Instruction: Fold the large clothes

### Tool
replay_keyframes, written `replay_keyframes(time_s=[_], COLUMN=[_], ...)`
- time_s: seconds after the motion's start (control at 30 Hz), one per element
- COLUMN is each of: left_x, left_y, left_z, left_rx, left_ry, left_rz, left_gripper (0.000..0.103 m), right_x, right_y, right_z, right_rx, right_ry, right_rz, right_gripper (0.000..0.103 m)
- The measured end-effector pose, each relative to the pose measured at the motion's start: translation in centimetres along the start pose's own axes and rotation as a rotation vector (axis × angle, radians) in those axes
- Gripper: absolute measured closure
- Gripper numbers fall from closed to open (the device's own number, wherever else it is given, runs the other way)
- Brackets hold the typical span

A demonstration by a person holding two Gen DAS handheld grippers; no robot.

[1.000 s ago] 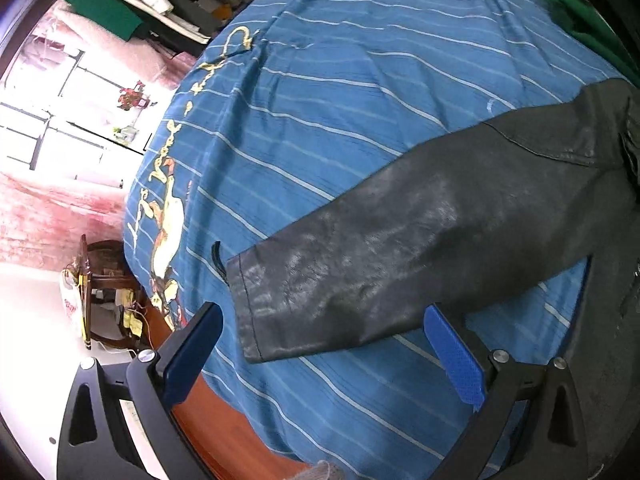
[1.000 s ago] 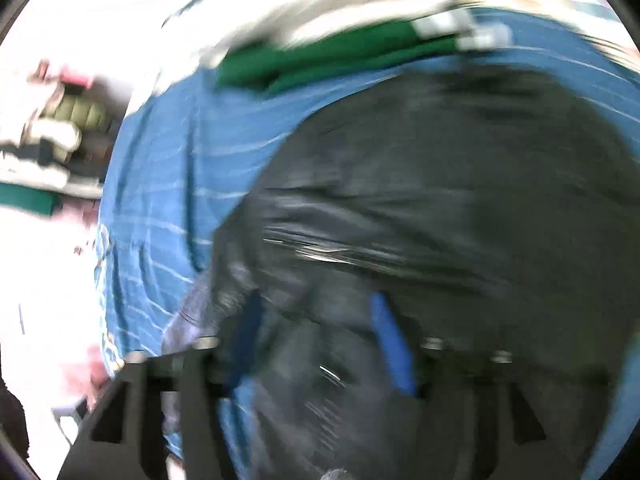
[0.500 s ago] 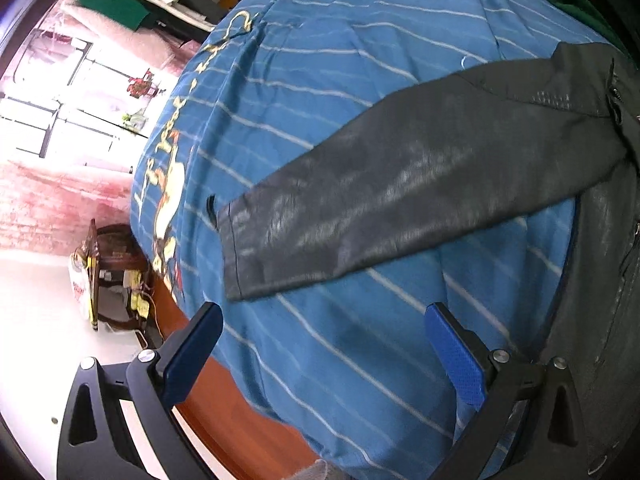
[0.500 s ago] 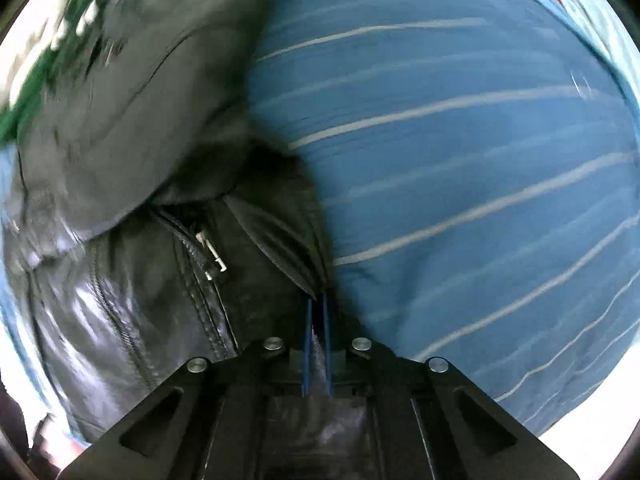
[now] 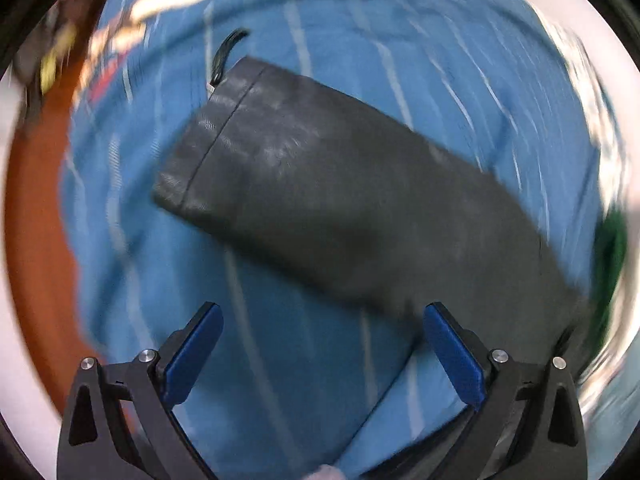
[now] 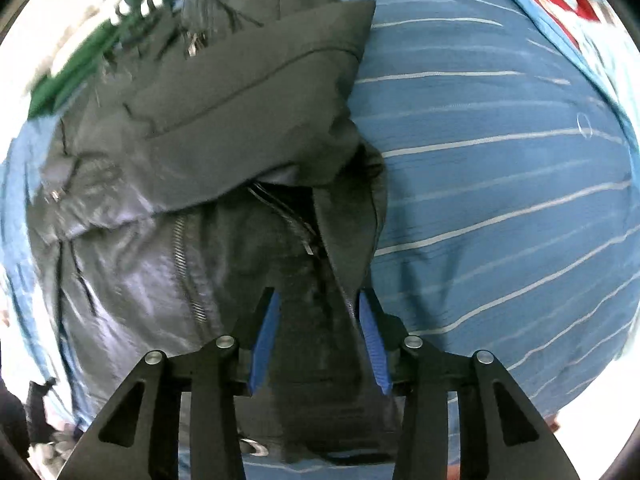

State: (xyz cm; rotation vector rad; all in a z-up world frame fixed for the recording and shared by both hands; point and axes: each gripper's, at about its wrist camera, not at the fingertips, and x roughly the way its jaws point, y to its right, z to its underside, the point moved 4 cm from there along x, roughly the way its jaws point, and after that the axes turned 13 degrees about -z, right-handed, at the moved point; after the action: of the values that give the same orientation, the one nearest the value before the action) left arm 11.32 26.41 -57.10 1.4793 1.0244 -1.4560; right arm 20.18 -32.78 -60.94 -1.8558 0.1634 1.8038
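A black leather jacket (image 6: 192, 184) lies spread on a bed covered by a blue striped bedspread (image 6: 500, 160).

The left tool (image 5: 322, 344) hangs above the bedspread with its blue pads wide apart and nothing between them. The jacket's sleeve (image 5: 320, 184) lies flat just ahead of it, running at a slant across the blue cloth, the cuff (image 5: 208, 136) at the far left end. The right-hand pad sits close to the sleeve's lower edge; the blur hides whether they touch. This view is smeared overall.

The right tool (image 6: 318, 340) has its pads part-way open, with the jacket's front edge lying between them, beside the zipper (image 6: 186, 264). The pads do not press the leather together. A folded part of the jacket rests across the body beyond the tool. A green cloth (image 6: 76, 68) shows past the jacket's far side.
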Motion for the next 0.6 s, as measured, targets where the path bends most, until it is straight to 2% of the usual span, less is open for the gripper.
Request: replay_keyframes(time_s=[0.03,0.13,0.2,0.23,0.27,0.3,0.4,0.47,0.6], left_x=[0.9,1.8,1.1,1.0,0.6,0.1,-1.3,-3.6,-8.8], left_y=[-0.3,-0.5,0.0,0.2,0.8,1.4,3.2,4.6,8.0], left_z=[-1.0,-3.9,-5.7,-6.2,-7.2,-8.0,-9.9,-11.0,-11.1], left_rx=[-0.049,-0.138,-0.155,-0.158,-0.152,-0.138,-0.084,-0.031,0.111], left_ry=[-0.006,0.053,0.12,0.132,0.158,0.185,0.226,0.304,0.474], left_rz=[0.022,-0.016,-0.084,-0.098,-0.128,-0.152,-0.164,-0.183,-0.2], left_gripper=[0.001,0.004,0.027,0.034,0.057,0.086,0.094,0.095,0.096], right_x=[0.0,-0.2,0.6,0.2,-0.1,0.0,1.4,2.8,5.3], right_y=[-0.7,-2.5,-4.0,-4.7,-5.4,-6.6,-9.8,-12.5,-16.9], right_z=[0.2,1.0,1.6,1.3,1.7,1.4,0.4,-0.4,-1.4], right_rx=[0.016,0.045,0.035,0.022,0.003,-0.026,-0.11,-0.18,-0.228], right_ry=[0.022,0.066,0.079,0.086,0.087,0.083,0.089,0.113,0.137], right_rz=[-0.002,-0.027,-0.019,-0.013,-0.001,0.021,0.142,0.245,0.31], right_gripper=[0.051,0.046,0.046,0.045,0.043,0.038,0.02,0.019,0.018])
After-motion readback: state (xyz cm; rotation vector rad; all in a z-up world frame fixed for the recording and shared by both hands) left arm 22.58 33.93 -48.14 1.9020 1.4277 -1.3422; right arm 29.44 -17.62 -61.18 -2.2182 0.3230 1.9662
